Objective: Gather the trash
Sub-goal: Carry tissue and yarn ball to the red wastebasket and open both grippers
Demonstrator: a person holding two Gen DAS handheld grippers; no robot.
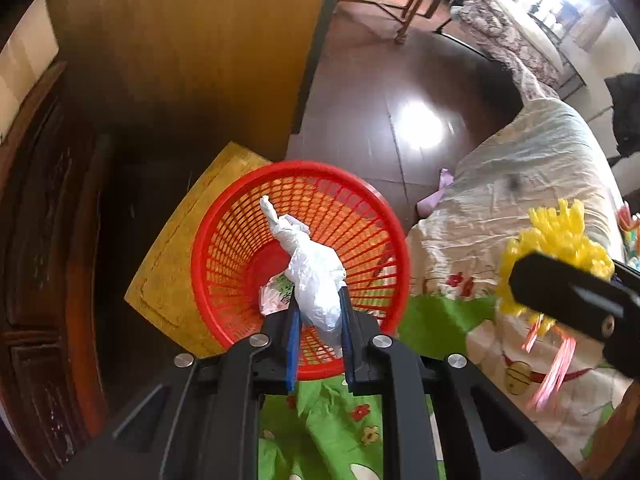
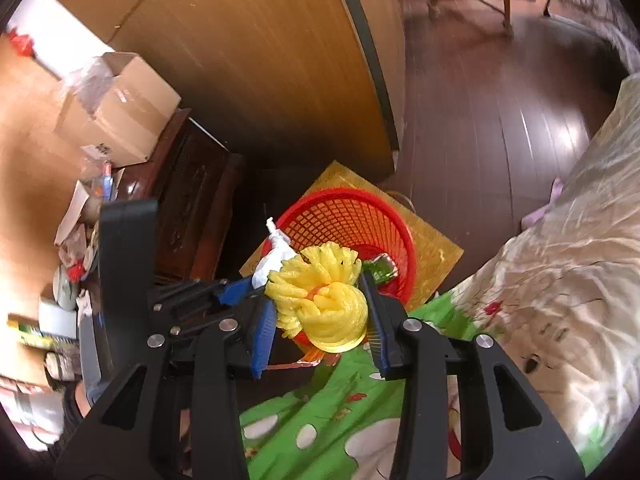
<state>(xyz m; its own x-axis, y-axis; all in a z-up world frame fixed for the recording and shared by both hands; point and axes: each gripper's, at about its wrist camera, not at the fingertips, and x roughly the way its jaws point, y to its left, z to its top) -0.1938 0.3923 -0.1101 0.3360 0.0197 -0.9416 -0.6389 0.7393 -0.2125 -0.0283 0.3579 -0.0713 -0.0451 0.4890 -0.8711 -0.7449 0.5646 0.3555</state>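
Our left claw [image 1: 318, 300] pinched a white bag [image 1: 316, 280]; our right claw [image 2: 320, 308] clamped yellow netting [image 2: 324, 300]. Crowded over the red basket [image 1: 240, 208], the netting, toward three o'clock, risked falling outside.

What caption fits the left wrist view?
Left gripper holds a crumpled white bag over the red mesh basket.

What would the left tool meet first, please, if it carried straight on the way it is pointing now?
Most likely the inside of the red mesh basket. The left tool, shut on the white crumpled bag, points down into its mouth, where a printed wrapper already lies; depth is uncertain.
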